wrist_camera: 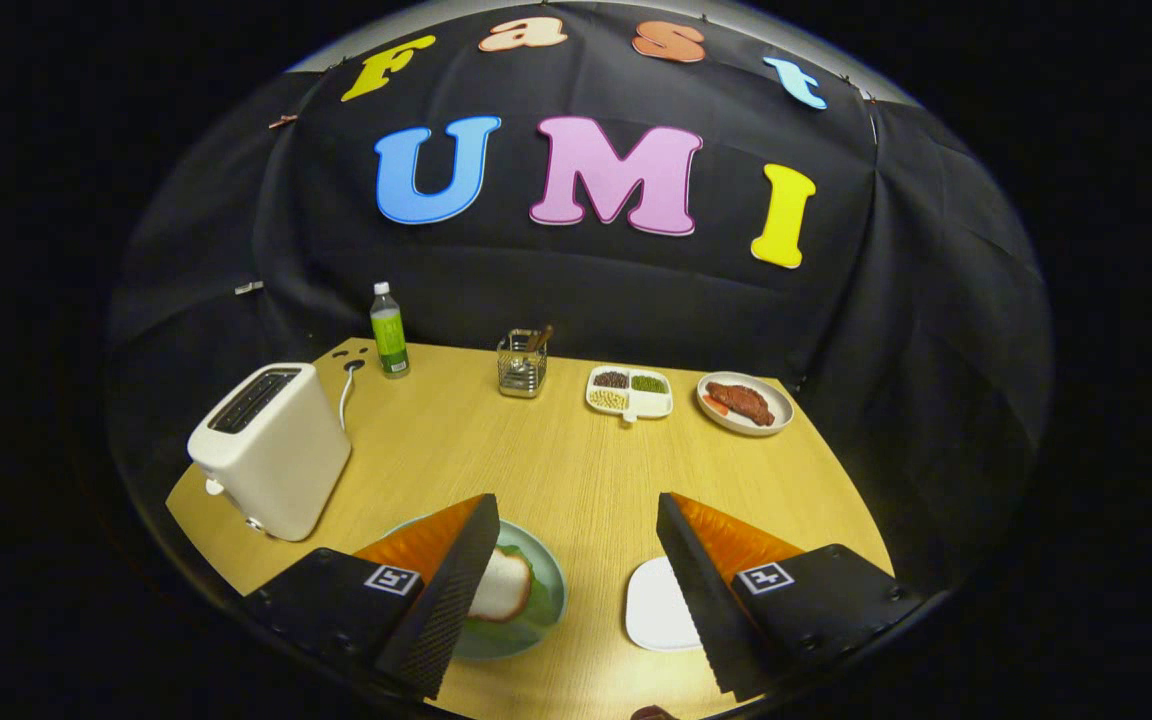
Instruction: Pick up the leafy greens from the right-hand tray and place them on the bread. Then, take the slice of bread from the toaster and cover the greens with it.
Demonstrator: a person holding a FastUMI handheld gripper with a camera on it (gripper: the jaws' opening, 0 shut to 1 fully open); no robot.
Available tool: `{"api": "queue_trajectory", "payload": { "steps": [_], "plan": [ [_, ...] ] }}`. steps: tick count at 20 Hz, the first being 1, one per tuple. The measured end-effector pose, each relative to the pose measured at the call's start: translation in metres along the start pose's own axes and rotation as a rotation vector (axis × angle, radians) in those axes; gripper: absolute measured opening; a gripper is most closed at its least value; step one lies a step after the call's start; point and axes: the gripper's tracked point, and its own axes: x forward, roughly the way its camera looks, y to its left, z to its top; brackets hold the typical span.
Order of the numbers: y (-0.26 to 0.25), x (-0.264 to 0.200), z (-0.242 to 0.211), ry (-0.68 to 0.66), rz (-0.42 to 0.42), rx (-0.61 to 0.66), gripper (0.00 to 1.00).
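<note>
Our gripper (576,590) hangs above the near edge of the table (556,470), its two fingers spread wide apart with nothing between them but bare wood.

Just under the left finger (441,600) sits a green plate (541,600). On it we see a slice of bread (501,585) with leafy greens (521,560) showing green around and beneath its far edge. Whether this is the cover slice lying over the greens or the base slice, we cannot tell, as the finger hides half the plate.

Beside the right finger (696,590) lies a white tray (656,605). The part we see is bare, which we read as the greens being already lifted from it.

The relation that matters is this: the toaster (271,450) stands ahead and to the left of the fingers, beyond the green plate, with its slots running away from us along its length. We make out no bread in the dark slots. If a slice is there, we judge the fingers must turn to line up with the slot's long axis and come down from above.

Farther off stand a green bottle (389,342), a wire holder (523,363), a divided dish of beans (629,391) and a plate of meat (744,403), all well apart from the work. The table's middle is open.
</note>
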Motion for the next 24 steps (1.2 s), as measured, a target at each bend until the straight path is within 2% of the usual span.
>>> {"api": "queue_trajectory", "payload": {
  "steps": [6, 11, 16, 24],
  "plan": [
    [-0.011, -0.035, 0.069, -0.141, 0.040, -0.055, 0.98],
    [-0.022, -0.068, 0.111, -0.254, 0.071, -0.178, 0.99],
    [-0.023, -0.090, 0.124, -0.306, 0.100, -0.171, 0.98],
    [-0.026, -0.095, 0.120, -0.322, 0.139, -0.201, 0.98]
  ]
}}
